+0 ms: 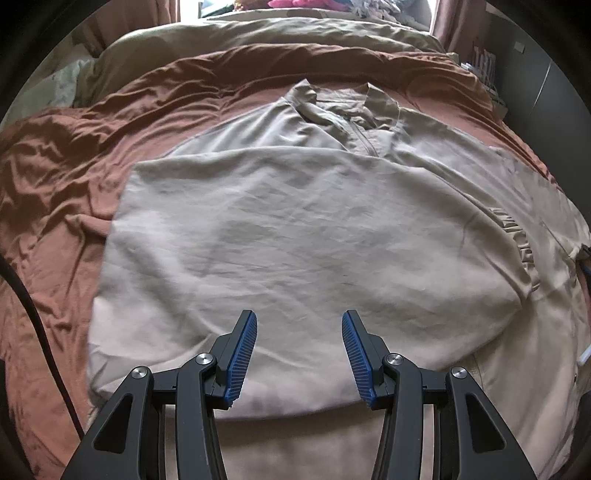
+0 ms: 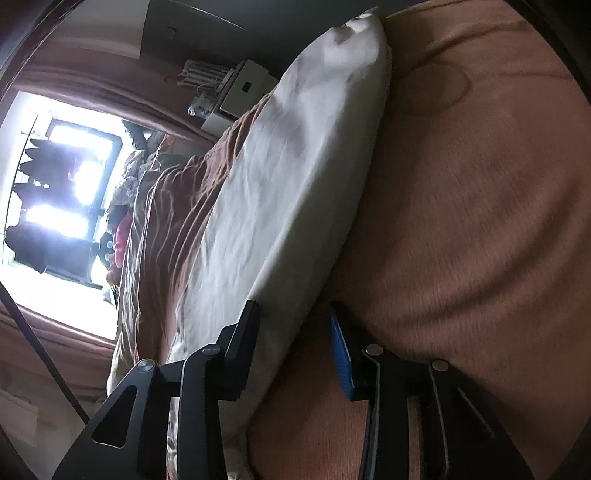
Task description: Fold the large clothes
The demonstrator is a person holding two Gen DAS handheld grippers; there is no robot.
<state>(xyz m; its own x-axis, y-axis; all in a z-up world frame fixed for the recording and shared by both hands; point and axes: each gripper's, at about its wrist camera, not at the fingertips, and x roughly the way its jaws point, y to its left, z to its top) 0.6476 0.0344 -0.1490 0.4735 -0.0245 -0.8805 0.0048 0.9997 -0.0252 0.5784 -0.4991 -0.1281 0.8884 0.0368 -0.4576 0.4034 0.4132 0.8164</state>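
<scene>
A large beige shirt point(image 1: 295, 229) lies spread on a rust-brown bedsheet point(image 1: 55, 177), collar point(image 1: 332, 107) at the far end, one side folded over the middle. My left gripper point(image 1: 299, 317) is open and empty, hovering above the shirt's near hem. In the right wrist view the camera is rolled sideways and low by the bed edge. My right gripper point(image 2: 293, 314) is open with the pale shirt edge point(image 2: 288, 192) lying between its jaws, the sheet point(image 2: 461, 221) beside it.
A beige duvet point(image 1: 258, 37) and a pile of colourful clothes point(image 1: 314, 3) lie at the bed's far end. A bright window point(image 2: 62, 192) with curtains is beyond. White boxes and cables point(image 2: 236, 88) sit by the bed's right side. A black cable point(image 1: 33, 314) hangs at the left.
</scene>
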